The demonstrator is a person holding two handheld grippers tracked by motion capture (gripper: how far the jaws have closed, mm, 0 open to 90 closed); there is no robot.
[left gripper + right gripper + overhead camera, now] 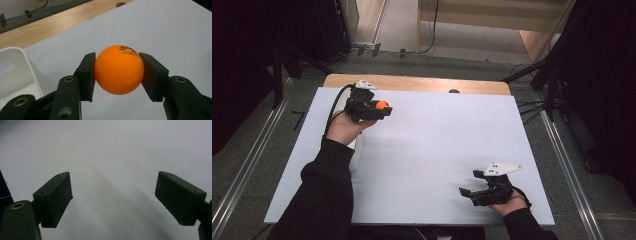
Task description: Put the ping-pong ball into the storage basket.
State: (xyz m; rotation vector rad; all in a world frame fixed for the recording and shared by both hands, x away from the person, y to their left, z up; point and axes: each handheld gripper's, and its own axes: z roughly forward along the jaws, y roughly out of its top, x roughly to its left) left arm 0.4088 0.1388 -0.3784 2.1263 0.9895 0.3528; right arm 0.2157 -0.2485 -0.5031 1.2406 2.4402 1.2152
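Dark curtains and grey floor surround the worktop (422, 150), a wooden top covered almost wholly by a white sheet, with a strip of bare wood showing along its far edge. We take that sheet as our landmark. At its left edge lies a white tray (15, 72), just beside our left forearm; in the left gripper view its rounded corner and wall stand close to the jaws. Our left hand-held gripper (379, 109) hangs over the sheet's far left corner, and its jaws are closed on an orange ball (119, 69), one pad pressed to each side; the ball carries small black print near its top and sits clear of the sheet. Our right hand-held gripper (468, 189) rests low at the sheet's near right corner, jaws spread wide with nothing between them but bare white sheet in the right gripper view.
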